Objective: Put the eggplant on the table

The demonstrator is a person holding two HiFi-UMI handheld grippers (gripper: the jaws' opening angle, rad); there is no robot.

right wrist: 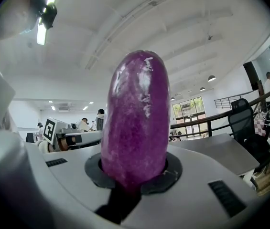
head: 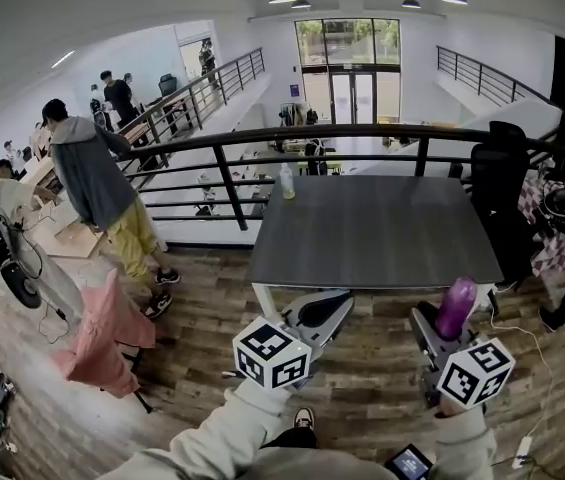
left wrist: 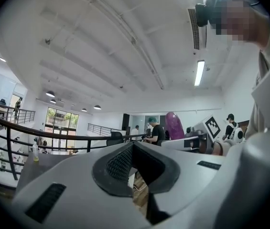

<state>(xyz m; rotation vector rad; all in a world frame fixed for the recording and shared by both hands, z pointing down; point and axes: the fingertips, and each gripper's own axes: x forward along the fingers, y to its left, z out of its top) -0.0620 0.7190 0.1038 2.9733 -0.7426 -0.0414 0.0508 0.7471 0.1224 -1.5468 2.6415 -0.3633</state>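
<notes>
Right claw is clamped on the eggplant at its lower end, long axis upright. Eggplant hangs in the air just short of the worktop, which lies straight ahead. Left claw jaws apart, empty, alongside.

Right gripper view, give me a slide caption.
Right gripper clamps a purple eggplant upright, grey table just beyond.

The left hand-held gripper is being held level, jaws slightly parted and empty; the right hand-held gripper is being held level beside it, jaws clamped on the eggplant.
</notes>
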